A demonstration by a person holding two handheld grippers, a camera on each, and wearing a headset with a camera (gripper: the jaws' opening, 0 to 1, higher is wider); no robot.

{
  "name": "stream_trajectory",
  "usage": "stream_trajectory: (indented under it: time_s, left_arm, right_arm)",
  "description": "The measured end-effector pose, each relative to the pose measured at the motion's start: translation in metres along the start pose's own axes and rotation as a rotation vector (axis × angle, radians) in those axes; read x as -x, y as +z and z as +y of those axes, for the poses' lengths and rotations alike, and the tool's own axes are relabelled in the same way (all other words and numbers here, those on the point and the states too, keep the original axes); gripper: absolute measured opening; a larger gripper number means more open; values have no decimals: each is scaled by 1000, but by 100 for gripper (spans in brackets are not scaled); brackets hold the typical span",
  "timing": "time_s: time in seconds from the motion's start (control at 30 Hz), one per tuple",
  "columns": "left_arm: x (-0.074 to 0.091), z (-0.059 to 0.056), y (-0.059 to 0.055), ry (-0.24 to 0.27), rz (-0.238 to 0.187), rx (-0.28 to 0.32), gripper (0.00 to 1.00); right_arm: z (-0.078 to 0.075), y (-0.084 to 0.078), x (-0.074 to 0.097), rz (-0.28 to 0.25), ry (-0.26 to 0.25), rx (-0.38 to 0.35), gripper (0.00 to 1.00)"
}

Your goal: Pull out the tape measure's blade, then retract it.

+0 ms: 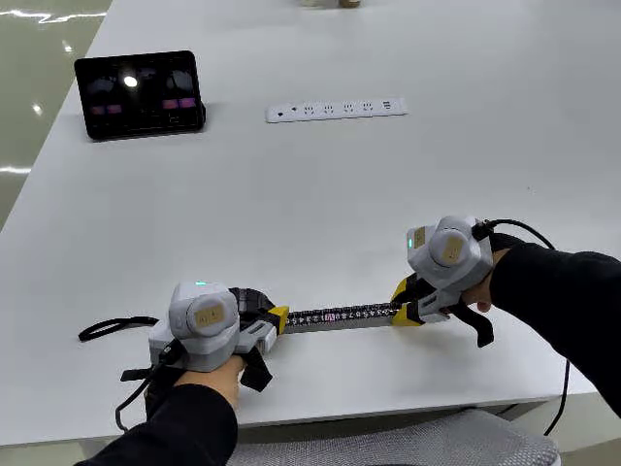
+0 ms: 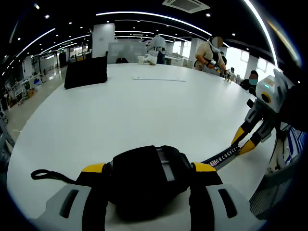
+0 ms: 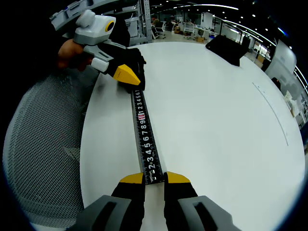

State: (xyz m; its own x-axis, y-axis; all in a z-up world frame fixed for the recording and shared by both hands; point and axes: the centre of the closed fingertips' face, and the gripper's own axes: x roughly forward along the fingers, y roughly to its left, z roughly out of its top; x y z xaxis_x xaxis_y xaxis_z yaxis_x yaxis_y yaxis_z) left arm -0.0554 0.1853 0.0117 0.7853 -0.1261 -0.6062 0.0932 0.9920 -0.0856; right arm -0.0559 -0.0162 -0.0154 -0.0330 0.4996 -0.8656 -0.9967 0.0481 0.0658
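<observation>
One tape measure (image 2: pixel 144 185) clamped in left gripper (image 2: pixel 149 167) | one blade (image 3: pixel 144 130) pinched by right gripper (image 3: pixel 155 178)

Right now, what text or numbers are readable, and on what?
"2 3 4 5 6 7 8 9", a red mark, then "1 2 3 4 5 6 7": on the blade, right gripper view.
Tablet screen: too blurred to read.
Power strip markings: too small to read.
</observation>
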Motion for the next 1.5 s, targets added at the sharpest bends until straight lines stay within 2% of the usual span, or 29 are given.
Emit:
stream_trajectory:
  time_s: [1.5]
  left_arm:
    - [0, 0, -1, -5, 2, 1, 64]
  right_arm:
    - [1, 12, -7, -10, 10, 9, 12]
